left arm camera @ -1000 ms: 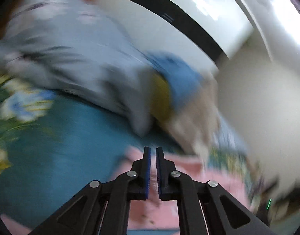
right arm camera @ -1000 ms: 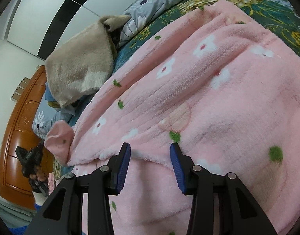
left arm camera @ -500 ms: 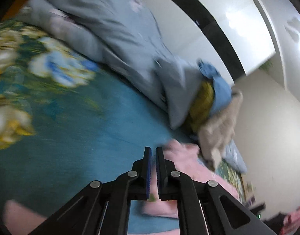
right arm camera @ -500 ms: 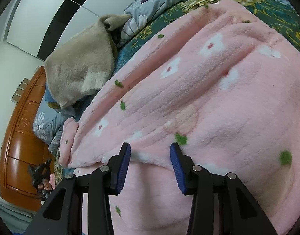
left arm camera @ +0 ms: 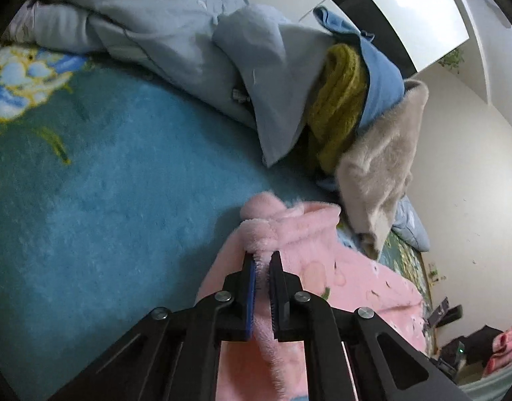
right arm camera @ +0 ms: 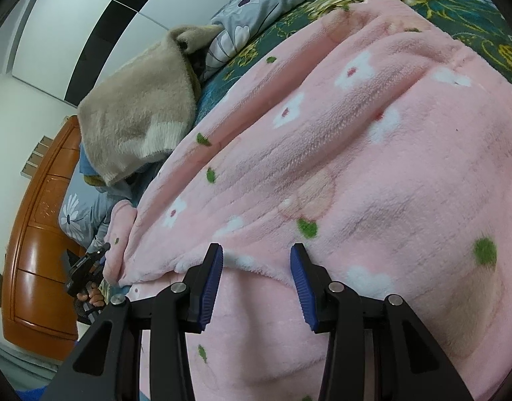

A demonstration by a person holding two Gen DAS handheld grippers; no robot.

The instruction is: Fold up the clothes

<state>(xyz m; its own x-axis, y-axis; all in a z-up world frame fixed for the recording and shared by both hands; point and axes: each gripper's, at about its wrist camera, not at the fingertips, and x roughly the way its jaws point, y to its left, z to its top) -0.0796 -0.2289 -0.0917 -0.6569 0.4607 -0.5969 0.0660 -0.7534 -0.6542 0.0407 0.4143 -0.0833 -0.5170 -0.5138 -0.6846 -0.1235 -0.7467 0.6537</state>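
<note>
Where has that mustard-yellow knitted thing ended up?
In the left wrist view, the yellow knit is tucked in the clothes pile at upper right on the bed, under a blue garment, between the grey-blue quilt and a beige fuzzy sweater.

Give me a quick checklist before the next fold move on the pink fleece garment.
1. Left gripper clamped on the fluffy pink fleece garment with white flowers: ok, its jaws are nearly closed with a ridge of the pile pinched between them.
2. Right gripper gripping the garment: not ok, its jaws stand open over the folded edge.
3. Garment lying flat: not ok, long ridges run across it.
4. Teal floral bedspread beside the pink edge free for the fold: ok in the left wrist view.
5. Beige fuzzy sweater clear of the garment: cannot tell, it lies close to the far edge.
</note>
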